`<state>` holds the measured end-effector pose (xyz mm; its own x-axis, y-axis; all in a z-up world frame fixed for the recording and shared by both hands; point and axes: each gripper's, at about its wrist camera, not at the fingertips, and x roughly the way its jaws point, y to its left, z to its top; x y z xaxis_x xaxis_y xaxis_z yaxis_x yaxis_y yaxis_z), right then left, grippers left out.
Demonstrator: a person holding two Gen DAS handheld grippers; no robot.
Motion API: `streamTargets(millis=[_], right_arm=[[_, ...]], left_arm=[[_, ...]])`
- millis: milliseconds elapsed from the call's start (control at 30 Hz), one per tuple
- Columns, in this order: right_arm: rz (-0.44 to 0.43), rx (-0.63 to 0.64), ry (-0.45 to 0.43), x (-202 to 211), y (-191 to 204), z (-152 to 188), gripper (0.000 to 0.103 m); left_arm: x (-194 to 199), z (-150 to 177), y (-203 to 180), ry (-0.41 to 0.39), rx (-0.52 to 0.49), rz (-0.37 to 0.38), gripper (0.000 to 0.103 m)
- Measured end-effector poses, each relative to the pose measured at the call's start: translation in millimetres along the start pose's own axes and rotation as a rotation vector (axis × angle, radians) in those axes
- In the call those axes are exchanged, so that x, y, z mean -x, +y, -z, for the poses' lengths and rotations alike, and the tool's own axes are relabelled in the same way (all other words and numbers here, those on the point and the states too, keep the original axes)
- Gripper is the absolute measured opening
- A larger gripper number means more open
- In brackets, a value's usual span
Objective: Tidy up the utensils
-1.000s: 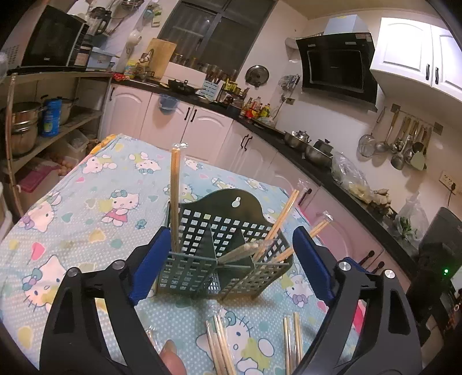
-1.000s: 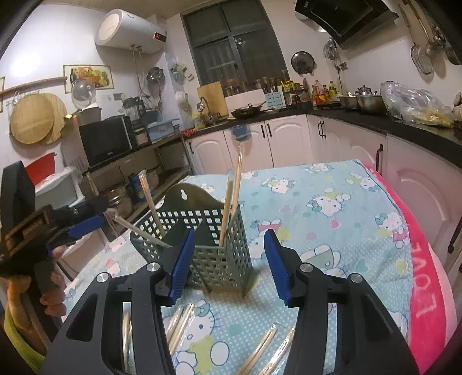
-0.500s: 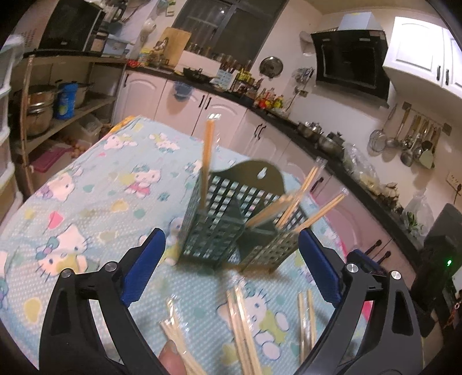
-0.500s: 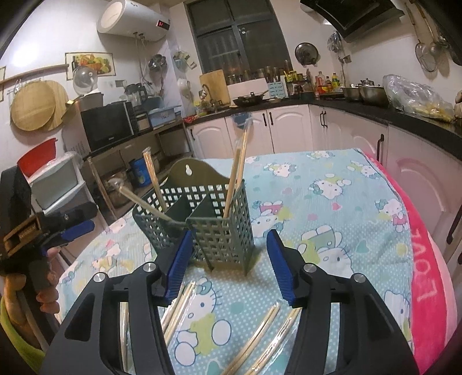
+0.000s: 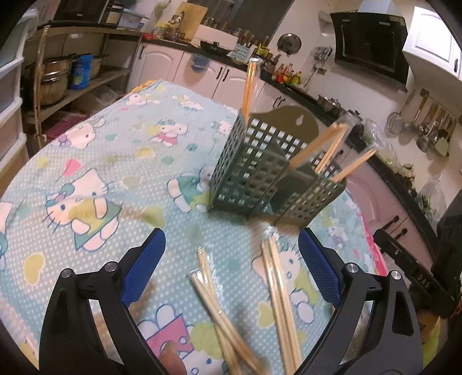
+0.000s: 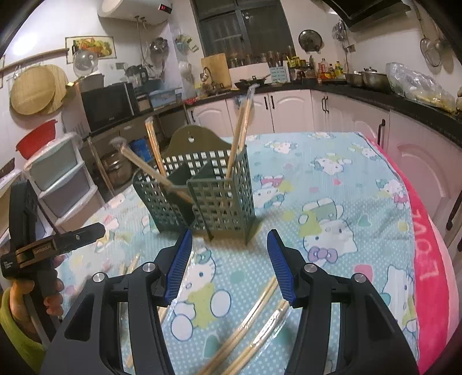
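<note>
Setting: a kitchen table under a pale blue cartoon-cat tablecloth (image 5: 86,161), white cabinets and a dark counter behind.
Caddy: a grey-green perforated utensil caddy (image 5: 260,176) stands upright at the centre of both views, split by dividers, with a keyhole hanging tab at its back.
Chopsticks in caddy: wrapped wooden chopsticks (image 6: 241,135) lean out of its compartments; in the left-wrist view one pair rises at the caddy's left corner and three pairs slant out to the right.
Loose chopsticks: more wrapped pairs (image 5: 277,291) lie flat on the cloth in the lower centre of the left-wrist frame, in front of the caddy; others (image 6: 254,311) lie at the bottom of the right-wrist frame.
Left gripper (image 5: 231,265): blue-padded jaws spread wide, nothing between them but the cloth and loose pairs below.
Right gripper (image 6: 229,265): jaws partly parted, gripping nothing, just in front of the caddy.
Writing: pink blanket edge (image 6: 427,259) at the frame's right reads "LOVE", seen upside down; a small label on the left gripper's handle, lower left of the right-wrist view, is too small to read; red digits on the water heater (image 6: 135,11), upper left, are illegible.
</note>
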<state>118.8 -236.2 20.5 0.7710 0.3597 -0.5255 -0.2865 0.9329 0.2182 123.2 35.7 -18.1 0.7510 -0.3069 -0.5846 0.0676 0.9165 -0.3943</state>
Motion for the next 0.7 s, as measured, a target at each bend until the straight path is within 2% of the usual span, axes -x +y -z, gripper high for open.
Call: streamTargets(millis=[200, 367, 467, 533, 633, 700], right_arm=[[0.014, 0.011, 0.051, -6.3, -3.2, 10.7, 0.052], [0.02, 0.017, 0.12, -18.2, -4.2, 21.3, 0.052], [0.031, 0.024, 0.16, -26.3, -4.8, 27.1, 0.051], [0.034, 0.017, 0.184, -32.4, -7.3, 30.2, 0.047], [0.051, 0.009, 0.224, -43.2, -12.1, 33.1, 0.046], [0.059, -0.004, 0.257, -52.7, -16.7, 34.1, 0.044]], left_arm=[[-7.1, 15.5, 9.0, 0.054, 0.011, -0.003, 0.084], [-14.8, 27.6, 15.4, 0.1, 0.025, 0.003, 0.068], [-19.2, 34.3, 20.0, 0.135, 0.046, 0.022, 0.054], [-21.1, 38.5, 23.1, 0.155, 0.065, 0.041, 0.047], [-24.4, 43.8, 28.6, 0.18, 0.099, 0.057, 0.036], [-24.8, 45.5, 32.1, 0.184, 0.109, 0.056, 0.033]])
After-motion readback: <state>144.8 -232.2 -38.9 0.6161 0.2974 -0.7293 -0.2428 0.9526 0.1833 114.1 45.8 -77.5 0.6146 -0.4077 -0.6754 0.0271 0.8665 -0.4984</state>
